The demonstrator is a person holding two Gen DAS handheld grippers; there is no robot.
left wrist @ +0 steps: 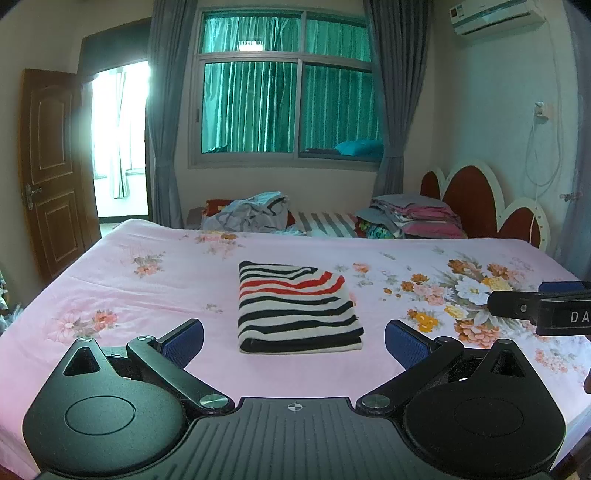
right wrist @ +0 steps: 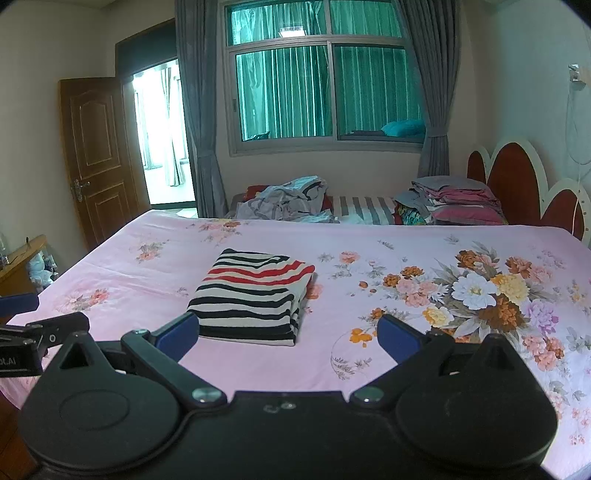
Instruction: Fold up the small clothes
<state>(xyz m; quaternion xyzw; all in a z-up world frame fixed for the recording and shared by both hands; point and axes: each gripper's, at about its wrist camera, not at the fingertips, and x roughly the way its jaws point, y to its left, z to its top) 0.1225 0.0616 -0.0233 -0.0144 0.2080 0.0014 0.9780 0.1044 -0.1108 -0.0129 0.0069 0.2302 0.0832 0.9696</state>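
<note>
Blue-padded fingers (left wrist: 186,341) of the left gripper (left wrist: 294,341) stand wide apart at the bottom of the left wrist view, holding nothing. Just beyond them, in line with the gap, lies the striped garment (left wrist: 297,308), folded into a neat rectangle with black, white and red bands, flat on the bed (left wrist: 147,288). Its near folded edge faces the gripper, and neither finger touches it.

From the right wrist view the same garment (right wrist: 255,297) sits ahead and to the left, just past the left finger (right wrist: 177,334) of the right gripper (right wrist: 288,334). Those fingers are also spread and hold nothing, over bare pink sheet. The right gripper's tip (left wrist: 517,308) shows at the right edge of the left view, beside the garment but apart from it; the left gripper (right wrist: 44,332) shows likewise at the left edge of the right view.

The pink sheet carries flower prints, with a large bouquet (right wrist: 487,295) to the right of the garment. At the far side of the bed lie a crumpled heap of grey clothes (left wrist: 255,214) and a stack of folded bedding (left wrist: 424,218), near the red and white headboard (left wrist: 476,203). Behind them a window (left wrist: 288,88) with green glass is framed by grey curtains (left wrist: 166,129). A brown door (left wrist: 51,166) stands open on the left, and an air conditioner (left wrist: 495,16) hangs high on the right wall.
</note>
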